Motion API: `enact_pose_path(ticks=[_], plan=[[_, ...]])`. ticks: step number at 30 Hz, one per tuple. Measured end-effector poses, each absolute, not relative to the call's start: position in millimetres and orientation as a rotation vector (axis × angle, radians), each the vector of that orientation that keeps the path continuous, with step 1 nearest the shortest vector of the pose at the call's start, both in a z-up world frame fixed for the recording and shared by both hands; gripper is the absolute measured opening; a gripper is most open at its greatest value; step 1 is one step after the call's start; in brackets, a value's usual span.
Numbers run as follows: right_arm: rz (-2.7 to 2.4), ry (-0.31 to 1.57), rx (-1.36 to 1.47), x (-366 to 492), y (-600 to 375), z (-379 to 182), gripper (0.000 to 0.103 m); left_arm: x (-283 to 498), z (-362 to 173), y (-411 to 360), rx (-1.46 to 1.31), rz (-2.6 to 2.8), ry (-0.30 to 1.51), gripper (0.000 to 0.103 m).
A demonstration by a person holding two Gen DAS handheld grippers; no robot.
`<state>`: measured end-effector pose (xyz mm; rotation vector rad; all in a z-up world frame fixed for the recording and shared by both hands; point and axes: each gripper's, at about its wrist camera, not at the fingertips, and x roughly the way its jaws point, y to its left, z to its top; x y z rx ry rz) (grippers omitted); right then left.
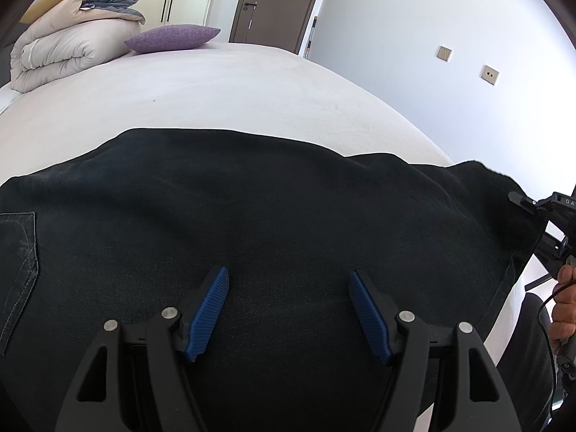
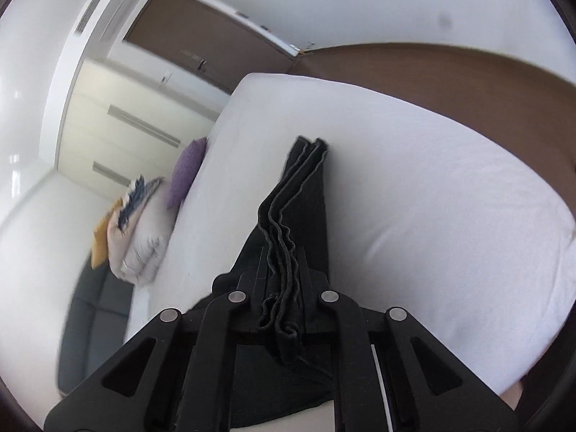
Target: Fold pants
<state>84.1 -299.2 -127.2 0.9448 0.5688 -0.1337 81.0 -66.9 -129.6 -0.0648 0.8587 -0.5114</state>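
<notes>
The left gripper hovers with its blue pads spread, nothing between them. The right gripper is pinched on a bunched edge of the black pants, which lie across the white bed. The cloth looks soft, limp and fairly heavy — best taken at stacked edges or corners. The right fingertips are buried in fabric; the far end is cut off.
</notes>
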Motion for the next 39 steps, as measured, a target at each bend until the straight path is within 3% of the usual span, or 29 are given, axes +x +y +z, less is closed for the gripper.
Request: enact_pose_path(ticks=[3,5,8,10,13,15,16,17,28,30,32,34,36,39], plan=[[-0.057,0.616,0.565,101.0,-229.1,-90.8,0.009,82.8,-124.2,-59.0,-0.116,-0.494,0.867,0.058],[-0.001,0.648,0.307,108.9,-174.5,-80.5,0.009,86.1,-121.1,-49.3,-0.176,-0.499,0.885,0.035],[0.083,0.723,0.014,116.0,-101.5,-96.3,0.009,91.0,-116.9,-39.9,-0.255,-0.517,0.908,0.024],[0.112,0.767,-0.055,112.6,-75.8,-115.0,0.009,92.8,-113.0,-40.1,-0.287,-0.536,0.916,0.023],[0.099,0.773,-0.094,112.9,-68.6,-133.0,0.009,98.1,-107.5,-48.9,-0.329,-0.579,0.941,0.024],[0.099,0.761,-0.109,120.1,-70.8,-135.5,0.009,106.3,-107.0,-57.0,-0.383,-0.609,0.972,0.04],[0.098,0.755,-0.113,121.2,-70.3,-135.1,0.009,109.5,-106.5,-60.0,-0.416,-0.623,0.98,0.057],[0.098,0.751,-0.113,119.2,-69.0,-134.7,0.009,113.3,-105.9,-63.4,-0.454,-0.634,0.986,0.068],[0.101,0.689,-0.146,86.4,-60.9,-120.8,0.009,147.5,-117.8,-102.6,-0.592,-0.698,1.151,0.069],[0.103,0.672,-0.166,76.9,-61.1,-115.0,0.009,145.9,-119.3,-105.2,-0.599,-0.704,1.16,0.06],[0.111,0.664,-0.183,72.1,-56.2,-111.2,0.009,146.7,-121.9,-104.9,-0.609,-0.711,1.179,0.027],[0.124,0.666,-0.195,68.1,-50.5,-109.6,0.009,147.7,-120.2,-103.5,-0.612,-0.717,1.182,0.014],[0.134,0.669,-0.209,64.2,-43.9,-109.8,0.009,147.5,-115.5,-100.5,-0.604,-0.719,1.167,0.009],[0.151,0.665,-0.237,57.8,-36.5,-105.2,0.009,146.1,-107.6,-91.8,-0.596,-0.726,1.144,0.008]])
